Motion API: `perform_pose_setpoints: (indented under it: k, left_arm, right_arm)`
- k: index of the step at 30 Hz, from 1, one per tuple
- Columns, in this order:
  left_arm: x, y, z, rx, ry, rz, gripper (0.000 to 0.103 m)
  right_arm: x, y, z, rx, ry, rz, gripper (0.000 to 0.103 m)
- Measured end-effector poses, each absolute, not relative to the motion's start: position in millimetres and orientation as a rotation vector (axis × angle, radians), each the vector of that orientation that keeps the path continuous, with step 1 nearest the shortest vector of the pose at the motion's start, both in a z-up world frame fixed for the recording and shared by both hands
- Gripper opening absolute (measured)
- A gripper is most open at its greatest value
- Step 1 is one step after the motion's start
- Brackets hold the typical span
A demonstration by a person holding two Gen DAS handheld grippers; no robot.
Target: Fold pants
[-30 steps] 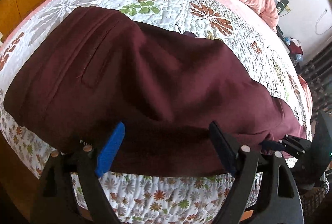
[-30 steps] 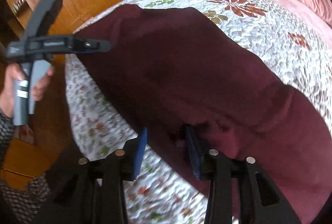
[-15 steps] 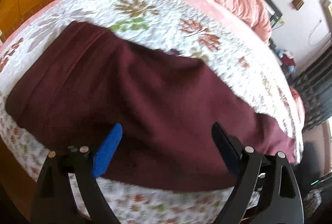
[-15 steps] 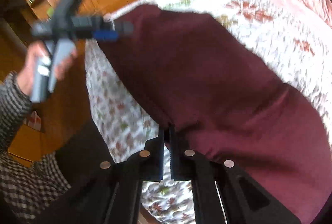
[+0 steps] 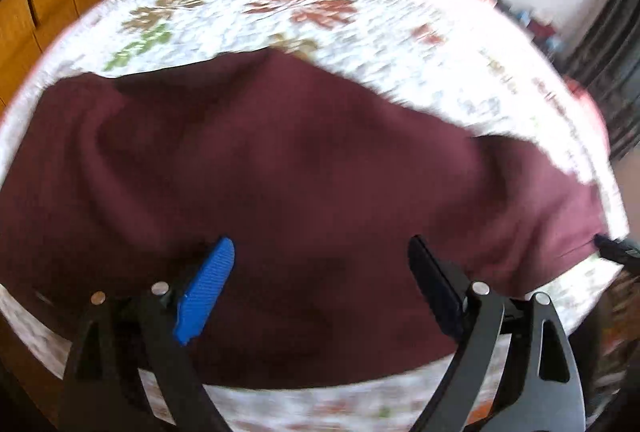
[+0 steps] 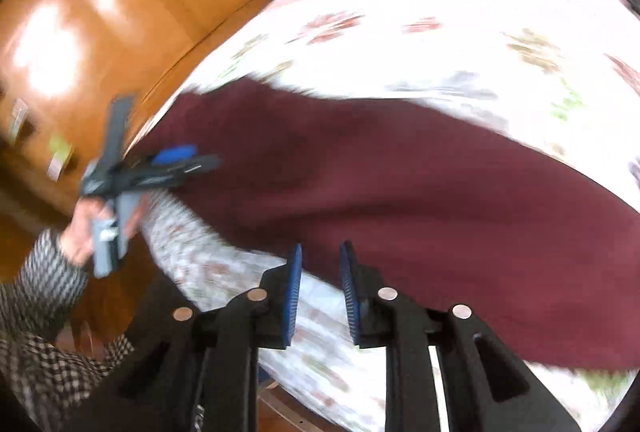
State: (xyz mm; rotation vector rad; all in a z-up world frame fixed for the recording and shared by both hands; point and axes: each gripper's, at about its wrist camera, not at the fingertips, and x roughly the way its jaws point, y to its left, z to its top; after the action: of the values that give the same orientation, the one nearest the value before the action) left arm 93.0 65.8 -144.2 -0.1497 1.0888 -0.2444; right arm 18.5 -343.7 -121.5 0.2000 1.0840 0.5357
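1. The maroon pants [image 5: 288,168] lie spread lengthwise along the near edge of the bed [image 5: 304,32], on its floral quilt; the fold looks barely started.
2. The left tongs [image 5: 320,288] hover wide open above the cloth's middle, holding nothing.
3. The right tongs [image 6: 319,292] have just been opening; a narrow gap shows quilt, no cloth, with the pants' hem just beside them.
4. Next, each tongs likely needs an end to pinch.

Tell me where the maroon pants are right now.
The maroon pants lie spread along the near edge of the floral quilt, ahead of both grippers in both wrist views.
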Motion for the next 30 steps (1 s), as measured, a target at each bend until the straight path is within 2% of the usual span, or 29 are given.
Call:
perform_pose_setpoints:
  k: [7,13,22,24,25,26,30]
  left_arm:
    - [89.6,-21.2,-131.7,-0.21,1.074,-0.406,0.088]
    - [92.7,-73.9,-155.9,-0.163,1.144,-0.447,0.088]
    - [94.3,-75.0,-172.4,-0.124,1.168,-0.433,0.089]
    - [94.4,-75.5,-172.7,-0.125,1.169,-0.433,0.089]
    - [94.2,-75.5,-172.6,-0.124,1.169,-0.434,0.089]
    - [93.8,-75.1,-172.0,-0.122,1.169,-0.434,0.089]
    - [93.7,-75.8,-170.4,-0.12,1.17,-0.435,0.089]
  right_arm:
    - [-5.8,-485.7,-143.8,0.679,1.11,0.382,0.023]
    - [-8.1,-482.9,-174.0,0.838,1.14,0.411,0.023]
    - [10.6,-503.0,-206.7,1.005,1.094,0.311,0.022]
    - [13.4,-509.1,-208.5,1.045,1.074,0.297,0.018]
    - [13.7,-510.3,-208.5,1.05,1.065,0.297,0.006]
    - [12.5,-511.4,-207.2,1.047,1.053,0.303,0.0]
    - [10.1,-510.0,-192.7,1.019,1.005,0.327,0.0]
